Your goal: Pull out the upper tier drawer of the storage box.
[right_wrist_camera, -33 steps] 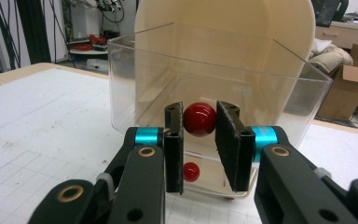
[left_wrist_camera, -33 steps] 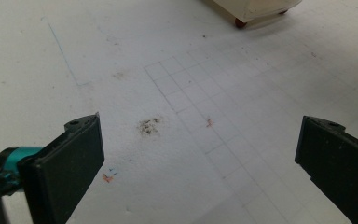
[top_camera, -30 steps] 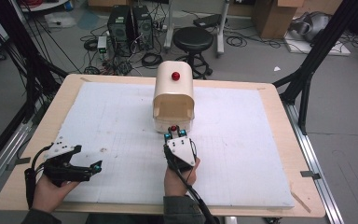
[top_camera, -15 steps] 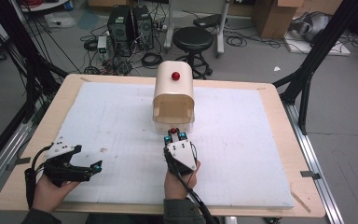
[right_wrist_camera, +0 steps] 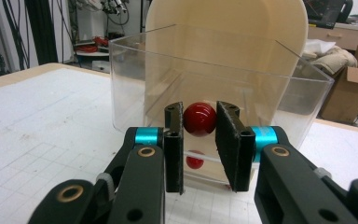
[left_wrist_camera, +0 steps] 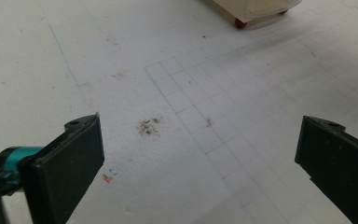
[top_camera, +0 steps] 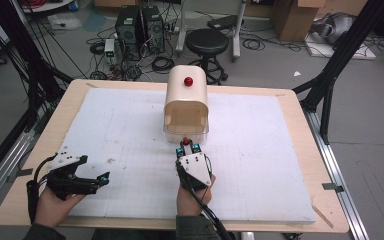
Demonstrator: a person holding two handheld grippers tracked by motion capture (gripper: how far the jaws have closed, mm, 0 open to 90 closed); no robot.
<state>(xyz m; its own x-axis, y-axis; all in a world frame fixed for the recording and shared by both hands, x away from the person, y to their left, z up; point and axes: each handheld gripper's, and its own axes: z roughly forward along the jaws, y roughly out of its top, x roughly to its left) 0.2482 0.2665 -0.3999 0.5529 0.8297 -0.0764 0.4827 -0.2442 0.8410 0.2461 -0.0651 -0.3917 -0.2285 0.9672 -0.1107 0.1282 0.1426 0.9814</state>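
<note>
Right tool (right_wrist_camera: 199, 135) around drawer knob (right_wrist_camera: 199, 118)

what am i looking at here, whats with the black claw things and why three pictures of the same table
A person sits at a table covered by a white sheet, holding a hand-held grabbing tool in each hand. One picture comes from a camera above; the other two ride on the tools, looking along their black jaws. The left tool is open, holding nothing, low over the sheet. The right tool has its jaws closed around the red knob on the clear drawer of a cream box, which has another red ball on top.
</note>
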